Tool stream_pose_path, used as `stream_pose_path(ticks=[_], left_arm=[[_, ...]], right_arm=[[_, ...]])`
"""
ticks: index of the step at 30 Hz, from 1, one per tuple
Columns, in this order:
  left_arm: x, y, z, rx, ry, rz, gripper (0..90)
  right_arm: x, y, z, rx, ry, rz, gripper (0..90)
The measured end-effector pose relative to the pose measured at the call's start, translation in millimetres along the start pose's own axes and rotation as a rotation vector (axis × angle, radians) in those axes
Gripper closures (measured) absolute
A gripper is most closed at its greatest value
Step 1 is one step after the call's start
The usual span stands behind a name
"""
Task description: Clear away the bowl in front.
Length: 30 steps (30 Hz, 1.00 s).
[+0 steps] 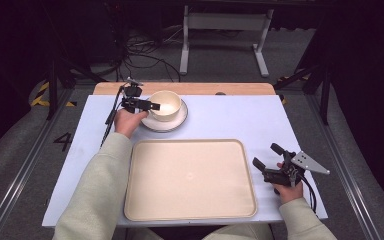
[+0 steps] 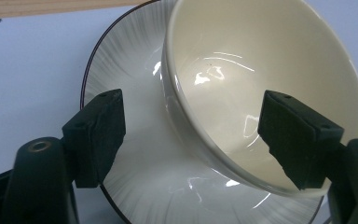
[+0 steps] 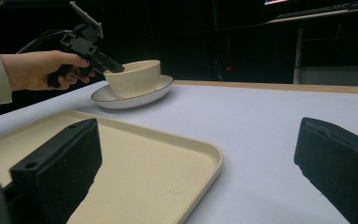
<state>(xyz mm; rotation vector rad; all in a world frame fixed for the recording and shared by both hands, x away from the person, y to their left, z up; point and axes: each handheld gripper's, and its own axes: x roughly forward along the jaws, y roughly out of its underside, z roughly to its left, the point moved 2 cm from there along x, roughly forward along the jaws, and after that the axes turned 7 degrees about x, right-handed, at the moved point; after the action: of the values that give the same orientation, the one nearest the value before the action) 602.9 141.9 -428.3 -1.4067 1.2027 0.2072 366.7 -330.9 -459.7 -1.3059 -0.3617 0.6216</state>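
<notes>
Straddling the bowl's (image 2: 261,88) near wall with the left tongs (image 1: 149,106): one pad inside, one outside over the plate (image 2: 121,70), partly spread, gripping nothing yet. Judged best: sink a little lower, square the pads to the wall, pinch firmly just below the rim, lift straight so the plate stays put. Resting at 4 o'clock on the desk (image 1: 240,115), right tongs (image 1: 266,157) gape wide and empty, beside the tray (image 1: 190,180). Sitting at 11 o'clock on the desk, bowl on plate, just beyond the tray. Painted on the floor at 9 o'clock: a "4" (image 1: 63,141). No brand legible.
</notes>
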Motion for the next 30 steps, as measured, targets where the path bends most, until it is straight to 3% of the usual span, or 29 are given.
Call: stream_pose_path(ticks=[8,10,13,14,19,26,30], left_arm=[[8.9,1.3,-3.2,-0.002,-0.042,0.06,35.2],[9.4,0.4,-6.3,0.006,-0.074,0.058,38.0],[10.0,-0.7,-8.3,0.0,-0.088,0.059,44.5],[10.8,-1.3,-9.0,-0.01,-0.101,0.066,44.5],[12.0,-2.3,-10.7,-0.041,-0.103,0.069,62.2],[11.7,-6.9,-14.1,-0.071,-0.171,0.101,75.5],[13.2,-7.3,-16.5,-0.08,-0.193,0.091,82.1]], right_arm=[[0.2,0.3,0.4,-0.002,-0.002,0.001,1.8],[0.3,0.4,0.8,-0.002,-0.003,0.003,2.0],[0.3,0.4,1.0,-0.004,-0.004,0.002,2.2],[0.3,0.4,1.0,-0.003,-0.003,0.002,2.1],[0.2,0.5,1.1,-0.002,-0.004,0.0,2.2],[0.1,0.5,1.1,-0.002,-0.005,0.001,2.3],[0.0,0.5,1.3,-0.002,-0.005,0.0,2.3]])
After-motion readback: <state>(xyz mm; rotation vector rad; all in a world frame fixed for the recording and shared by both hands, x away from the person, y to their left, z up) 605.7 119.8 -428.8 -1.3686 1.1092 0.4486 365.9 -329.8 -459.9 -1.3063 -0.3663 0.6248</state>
